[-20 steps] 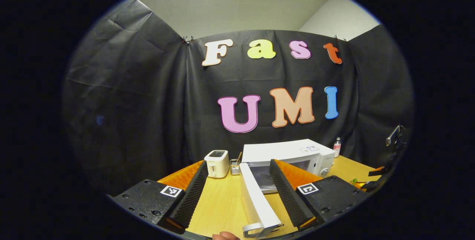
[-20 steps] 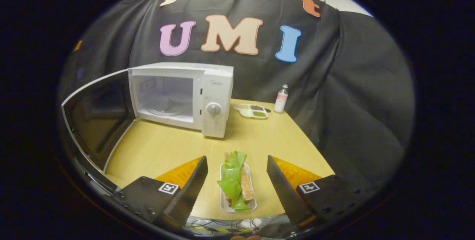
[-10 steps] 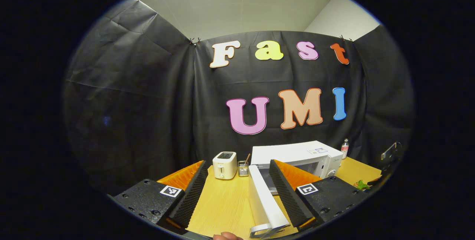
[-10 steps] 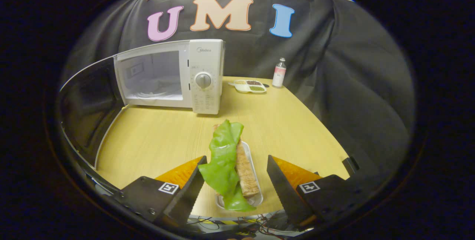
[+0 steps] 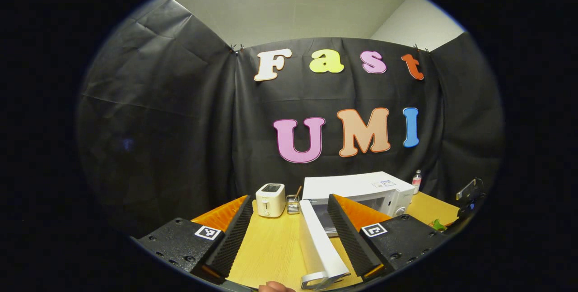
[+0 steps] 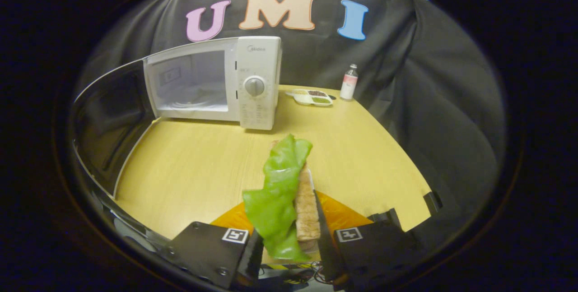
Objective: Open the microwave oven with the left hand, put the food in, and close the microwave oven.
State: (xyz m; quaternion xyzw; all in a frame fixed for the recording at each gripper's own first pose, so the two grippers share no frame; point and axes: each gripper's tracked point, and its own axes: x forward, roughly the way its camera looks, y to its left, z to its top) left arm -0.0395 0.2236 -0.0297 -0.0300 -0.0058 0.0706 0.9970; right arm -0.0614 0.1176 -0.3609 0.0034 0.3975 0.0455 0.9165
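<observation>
The white microwave (image 6: 212, 84) stands at the back of the wooden table (image 6: 189, 165), its cavity showing and its door (image 6: 108, 120) swung wide to the left. My right gripper (image 6: 289, 238) is shut on the food (image 6: 282, 192), a strip of bread with a green lettuce leaf, held at the table's near edge in front of the microwave. In the left gripper view the door's edge (image 5: 318, 242) runs between the spread fingers of my left gripper (image 5: 289, 242), which is open and does not press on it. The microwave (image 5: 356, 188) sits behind.
A white toaster (image 5: 270, 199) and a small utensil holder (image 5: 293, 206) stand left of the microwave. A divided snack dish (image 6: 311, 98) and a small bottle (image 6: 348, 83) sit at the back right. The open door takes up the table's left side.
My right gripper has shut on the food, which was lying between its open fingers, and come a little closer to it. The left gripper and the door have barely moved.
</observation>
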